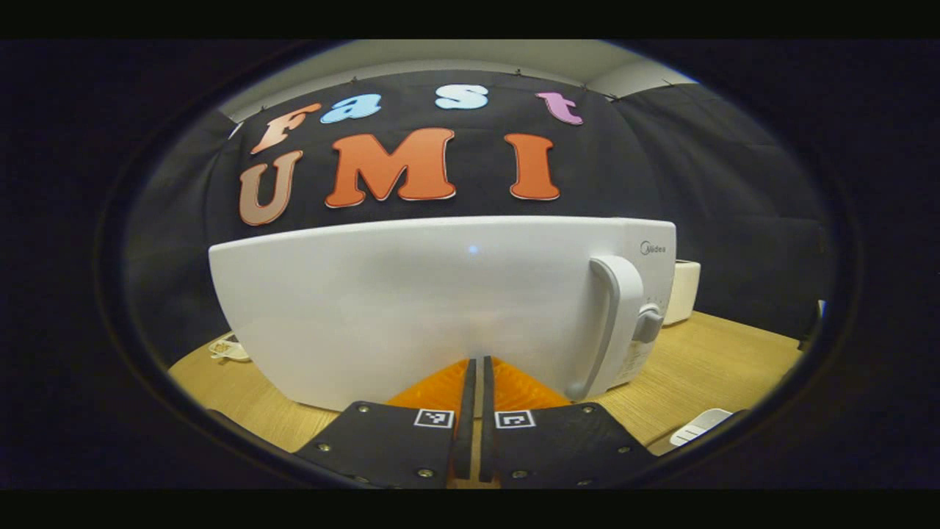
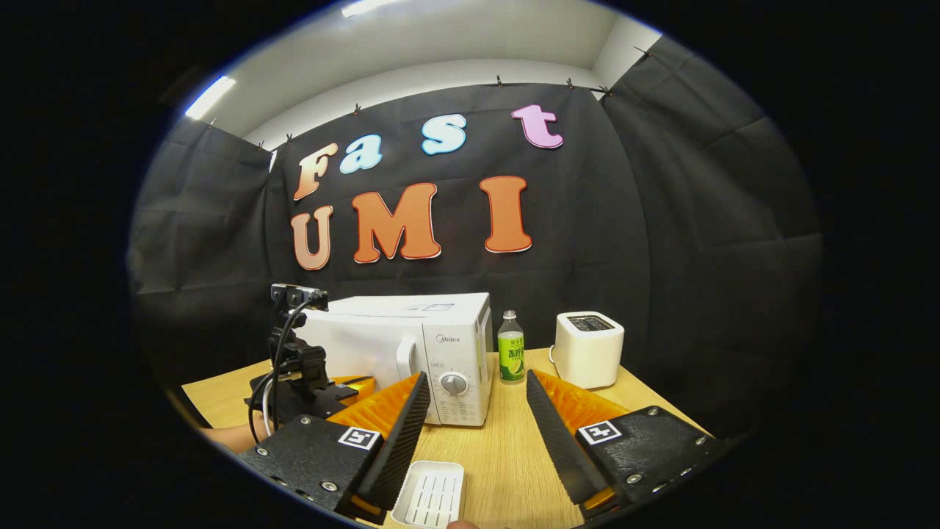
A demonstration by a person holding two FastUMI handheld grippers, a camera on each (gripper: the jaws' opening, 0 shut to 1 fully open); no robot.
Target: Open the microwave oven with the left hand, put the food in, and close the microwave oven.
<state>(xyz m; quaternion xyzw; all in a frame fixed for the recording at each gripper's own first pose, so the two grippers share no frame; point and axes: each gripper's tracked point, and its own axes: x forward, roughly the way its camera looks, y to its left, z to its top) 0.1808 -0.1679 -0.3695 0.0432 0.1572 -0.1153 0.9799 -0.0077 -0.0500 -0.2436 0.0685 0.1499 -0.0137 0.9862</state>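
Microwave (image 1: 440,308) shut; left gripper (image 1: 476,371) closed, seemingly empty.

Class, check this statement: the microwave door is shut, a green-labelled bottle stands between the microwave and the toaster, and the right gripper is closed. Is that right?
Not quite. The right gripper is open, its fingers spread wide apart in the right gripper view. The rest holds: the microwave door is shut, and the bottle stands between it and the toaster.
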